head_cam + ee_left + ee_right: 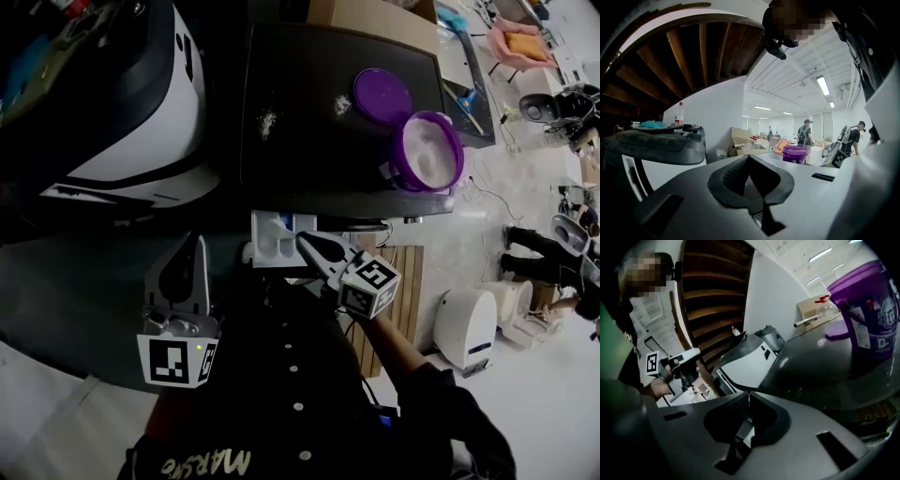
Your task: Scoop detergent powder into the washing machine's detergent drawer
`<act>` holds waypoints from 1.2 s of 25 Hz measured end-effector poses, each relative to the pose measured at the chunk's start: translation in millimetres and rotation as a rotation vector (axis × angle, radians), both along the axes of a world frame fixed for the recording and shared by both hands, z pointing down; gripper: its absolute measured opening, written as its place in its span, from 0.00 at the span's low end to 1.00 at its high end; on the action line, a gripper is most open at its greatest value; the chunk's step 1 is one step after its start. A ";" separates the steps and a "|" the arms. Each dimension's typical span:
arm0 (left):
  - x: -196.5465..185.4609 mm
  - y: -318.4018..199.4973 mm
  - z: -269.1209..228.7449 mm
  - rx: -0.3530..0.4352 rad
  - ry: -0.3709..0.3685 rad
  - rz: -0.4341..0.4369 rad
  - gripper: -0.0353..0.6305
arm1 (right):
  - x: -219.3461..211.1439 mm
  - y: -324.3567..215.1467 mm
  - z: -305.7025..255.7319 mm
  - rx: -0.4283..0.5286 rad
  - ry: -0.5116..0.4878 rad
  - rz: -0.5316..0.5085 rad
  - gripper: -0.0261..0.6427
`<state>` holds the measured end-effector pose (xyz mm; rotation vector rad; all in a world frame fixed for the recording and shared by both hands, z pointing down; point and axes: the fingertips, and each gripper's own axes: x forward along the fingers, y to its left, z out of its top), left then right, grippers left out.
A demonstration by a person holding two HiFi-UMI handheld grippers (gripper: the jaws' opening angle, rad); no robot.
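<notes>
The white detergent drawer (277,240) stands pulled out from the front of the dark-topped washing machine (309,141). My right gripper (303,240) is shut, its tips right at the drawer's right edge, and I see nothing between them. On the machine's top stand an open purple tub of white powder (427,150) and its purple lid (382,96). The tub (869,310) also fills the upper right of the right gripper view. My left gripper (190,244) is held left of the drawer, shut and empty. No scoop shows in any view.
Two small patches of spilled powder (267,120) lie on the machine's top. A large white and black appliance (122,103) stands to the left. White devices (466,323) sit on the floor at the right. People (805,133) stand far back in the room.
</notes>
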<state>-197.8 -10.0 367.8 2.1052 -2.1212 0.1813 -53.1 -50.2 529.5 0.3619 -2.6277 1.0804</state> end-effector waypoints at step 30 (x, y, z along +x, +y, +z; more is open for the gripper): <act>25.3 -89.3 -110.0 0.280 -0.025 0.217 0.07 | 142.4 -97.5 -282.4 0.706 -0.201 0.688 0.08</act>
